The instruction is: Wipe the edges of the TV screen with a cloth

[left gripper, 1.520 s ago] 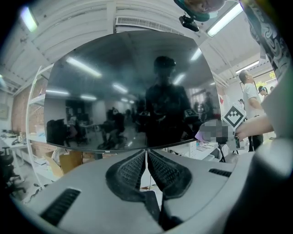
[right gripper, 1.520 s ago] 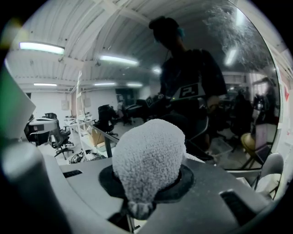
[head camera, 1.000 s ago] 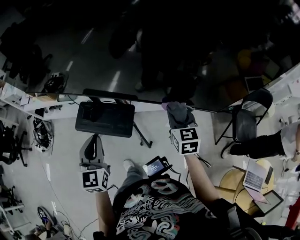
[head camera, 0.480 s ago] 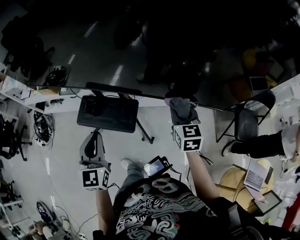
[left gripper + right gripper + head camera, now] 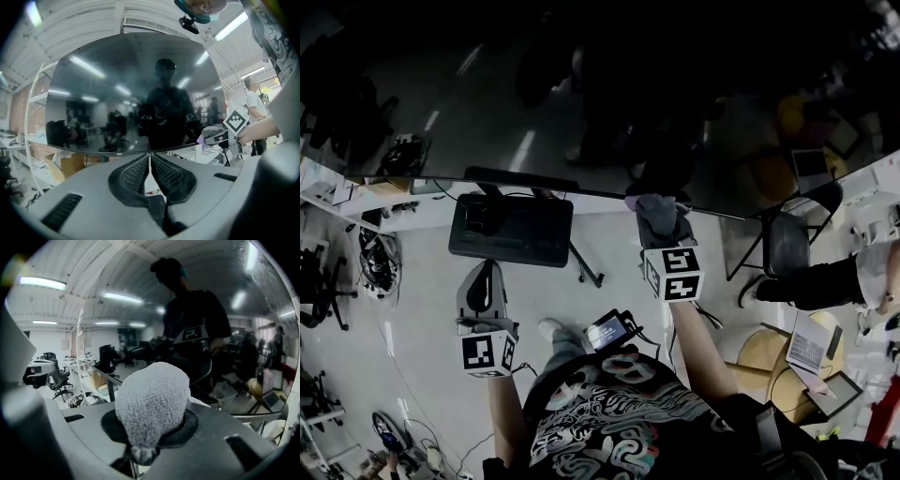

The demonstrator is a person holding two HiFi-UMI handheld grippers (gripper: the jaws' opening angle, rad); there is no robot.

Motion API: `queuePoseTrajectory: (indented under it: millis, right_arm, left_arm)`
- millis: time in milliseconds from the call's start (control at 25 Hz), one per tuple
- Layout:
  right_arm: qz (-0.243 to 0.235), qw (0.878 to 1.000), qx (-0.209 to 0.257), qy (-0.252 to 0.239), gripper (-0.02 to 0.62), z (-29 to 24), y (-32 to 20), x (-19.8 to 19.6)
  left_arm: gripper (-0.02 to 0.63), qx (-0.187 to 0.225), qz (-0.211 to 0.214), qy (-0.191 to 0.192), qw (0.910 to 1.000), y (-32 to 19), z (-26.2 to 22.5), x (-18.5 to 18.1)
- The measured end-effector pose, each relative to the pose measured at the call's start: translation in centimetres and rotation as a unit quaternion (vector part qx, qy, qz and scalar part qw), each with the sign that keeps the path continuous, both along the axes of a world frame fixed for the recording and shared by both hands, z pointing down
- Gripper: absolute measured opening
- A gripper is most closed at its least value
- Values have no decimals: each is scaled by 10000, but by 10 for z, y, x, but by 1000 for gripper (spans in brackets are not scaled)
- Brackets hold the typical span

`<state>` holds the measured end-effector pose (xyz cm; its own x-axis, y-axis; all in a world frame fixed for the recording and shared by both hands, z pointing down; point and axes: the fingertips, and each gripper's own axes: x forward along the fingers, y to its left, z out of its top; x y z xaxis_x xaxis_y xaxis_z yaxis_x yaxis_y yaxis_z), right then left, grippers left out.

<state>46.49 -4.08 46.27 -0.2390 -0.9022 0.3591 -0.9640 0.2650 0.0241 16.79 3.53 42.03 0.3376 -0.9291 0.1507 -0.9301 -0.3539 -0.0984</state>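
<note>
Cloth (image 5: 657, 217), clamped in the right gripper (image 5: 662, 225), stays at the TV screen's (image 5: 581, 122) lower edge, barely shifted. The left gripper (image 5: 150, 157) still hangs below, jaws together, empty.

The right gripper (image 5: 661, 223) has slid a tiny bit to the right along the bottom edge of the TV screen (image 5: 581, 112), and the cloth (image 5: 652, 208) it squeezes went along with it. The cloth is a little farther from the black stand base (image 5: 508, 230) than it was. The head view has also tipped a bit, so everything sits slightly higher in it.
</note>
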Motion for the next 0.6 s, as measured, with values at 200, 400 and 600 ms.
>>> queuePoseTrajectory:
  millis: [200, 400, 600]
  right_arm:
    - [27, 10000, -19, 48, 115, 3, -4, -12]
    - [44, 10000, -62, 50, 115, 1, -6, -23]
    - [36, 10000, -54, 65, 115, 1, -14, -33]
  left_arm:
    - [29, 29, 42, 35, 10000, -8, 4, -13]
    - [29, -4, 5, 100, 9999, -13, 2, -27]
    - [29, -19, -32, 132, 9999, -21, 6, -40]
